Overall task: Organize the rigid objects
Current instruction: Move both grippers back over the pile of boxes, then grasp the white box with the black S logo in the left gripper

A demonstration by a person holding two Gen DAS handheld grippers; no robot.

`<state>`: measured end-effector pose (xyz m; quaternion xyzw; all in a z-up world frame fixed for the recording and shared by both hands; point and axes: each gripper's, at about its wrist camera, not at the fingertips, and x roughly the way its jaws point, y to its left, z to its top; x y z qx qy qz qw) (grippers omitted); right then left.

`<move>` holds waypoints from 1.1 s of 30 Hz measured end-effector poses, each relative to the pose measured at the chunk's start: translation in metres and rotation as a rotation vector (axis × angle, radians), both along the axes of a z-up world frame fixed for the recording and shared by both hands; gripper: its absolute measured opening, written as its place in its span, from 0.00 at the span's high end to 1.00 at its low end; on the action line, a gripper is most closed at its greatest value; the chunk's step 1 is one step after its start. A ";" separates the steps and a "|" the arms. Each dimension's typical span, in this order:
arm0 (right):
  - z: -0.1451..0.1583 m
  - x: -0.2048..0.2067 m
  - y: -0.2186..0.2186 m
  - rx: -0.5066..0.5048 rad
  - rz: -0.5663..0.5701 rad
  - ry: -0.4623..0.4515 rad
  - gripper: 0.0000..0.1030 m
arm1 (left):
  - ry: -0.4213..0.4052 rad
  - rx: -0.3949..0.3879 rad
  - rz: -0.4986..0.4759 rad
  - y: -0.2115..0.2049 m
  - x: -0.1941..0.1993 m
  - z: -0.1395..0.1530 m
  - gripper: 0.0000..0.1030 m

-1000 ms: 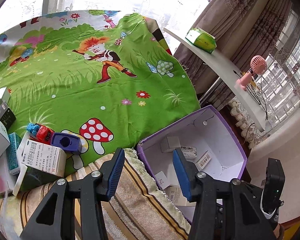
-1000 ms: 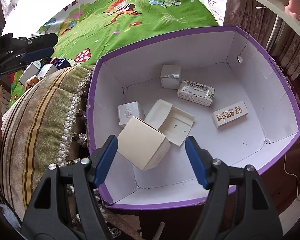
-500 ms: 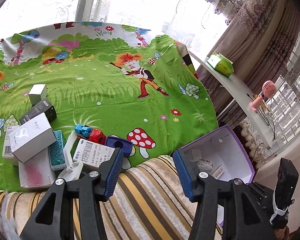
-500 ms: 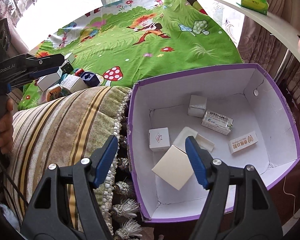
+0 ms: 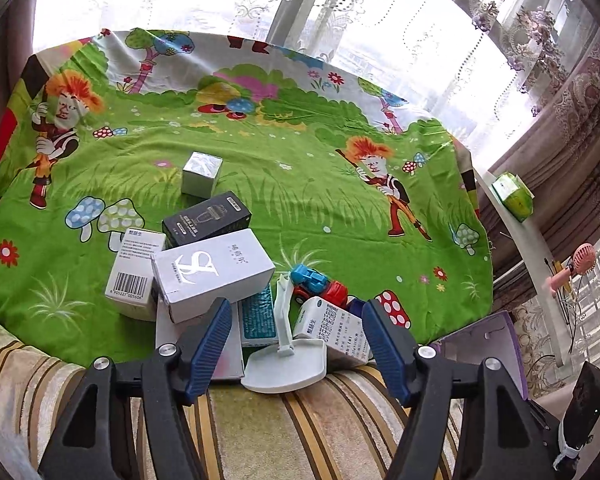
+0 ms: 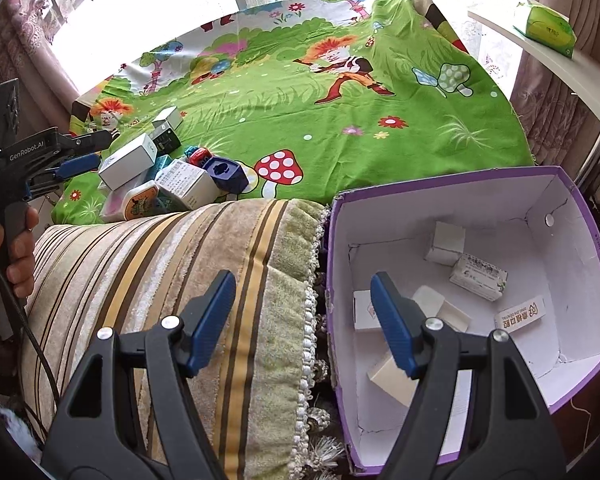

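A pile of small boxes lies on the green cartoon cloth: a large white box (image 5: 212, 270), a black box (image 5: 206, 220), a silver cube (image 5: 201, 174), a barcode box (image 5: 134, 276), a medicine box (image 5: 334, 332), a toy car (image 5: 318, 284) and a white plastic piece (image 5: 286, 364). My left gripper (image 5: 296, 344) is open and empty just in front of the pile; it also shows in the right wrist view (image 6: 82, 152). My right gripper (image 6: 304, 320) is open and empty over the rim of the purple box (image 6: 580, 200), which holds several small white boxes (image 6: 478, 276).
A striped cushion (image 6: 172, 264) lies between the pile and the purple box. A white shelf (image 6: 548, 54) at the right carries a green pack (image 6: 548, 28). A pink fan (image 5: 580, 260) stands by the curtains.
My left gripper has swung left from the purple box to face the pile. My right gripper has pulled back and up from the purple box, leaving the cream box inside.
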<state>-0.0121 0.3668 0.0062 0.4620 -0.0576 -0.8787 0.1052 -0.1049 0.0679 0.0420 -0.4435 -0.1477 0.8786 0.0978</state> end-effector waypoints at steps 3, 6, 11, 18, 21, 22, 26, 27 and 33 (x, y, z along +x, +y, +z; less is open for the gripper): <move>0.001 -0.007 -0.009 0.004 0.013 0.000 0.29 | -0.020 0.001 0.051 -0.012 -0.008 -0.001 0.25; 0.003 -0.014 -0.020 0.006 0.030 0.003 0.29 | -0.048 -0.004 0.093 -0.020 -0.017 -0.003 0.20; 0.007 -0.024 -0.037 0.020 0.050 0.010 0.29 | -0.115 -0.024 0.162 -0.027 -0.036 -0.013 0.19; 0.013 -0.037 -0.060 0.058 0.075 0.037 0.27 | -0.194 -0.079 0.230 -0.019 -0.056 -0.026 0.16; 0.013 -0.041 -0.069 0.059 0.088 0.041 0.27 | -0.220 -0.125 0.251 -0.014 -0.061 -0.033 0.16; 0.013 -0.041 -0.071 0.061 0.092 0.041 0.27 | -0.225 -0.141 0.264 -0.013 -0.062 -0.035 0.16; 0.012 -0.043 -0.081 0.072 0.115 0.041 0.25 | -0.234 -0.162 0.261 -0.011 -0.064 -0.039 0.16; 0.011 -0.043 -0.083 0.075 0.120 0.039 0.24 | -0.231 -0.171 0.264 -0.010 -0.064 -0.039 0.15; 0.010 -0.045 -0.090 0.088 0.133 0.037 0.24 | -0.222 -0.204 0.263 -0.006 -0.070 -0.044 0.11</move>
